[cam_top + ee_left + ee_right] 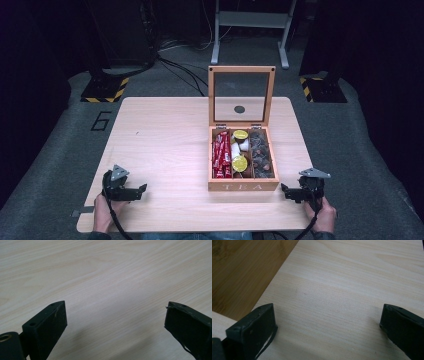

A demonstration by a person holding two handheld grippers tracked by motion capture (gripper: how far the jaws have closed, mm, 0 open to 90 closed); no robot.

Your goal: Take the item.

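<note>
An open wooden tea box [243,186] stands right of the table's middle, its glass-paned lid [241,95] upright at the back. Inside lie red sachets [221,152], yellow-topped capsules [239,163] with small white cups [235,149], and brown pods [261,155]. My left gripper [141,189] rests low at the table's front left, pointing right; its jaws [116,304] stand open over bare wood. My right gripper [284,190] sits at the front right, just beside the box's right front corner, pointing left. Its jaws [327,306] are open with nothing between them, and the box wall [242,270] lies ahead on the left.
The light wooden table [165,140] has a wide bare stretch left of the box. Grey carpet surrounds it. Cables [180,67], a metal stand [250,30] and yellow-black striped bases [105,90] lie on the floor beyond the far edge.
</note>
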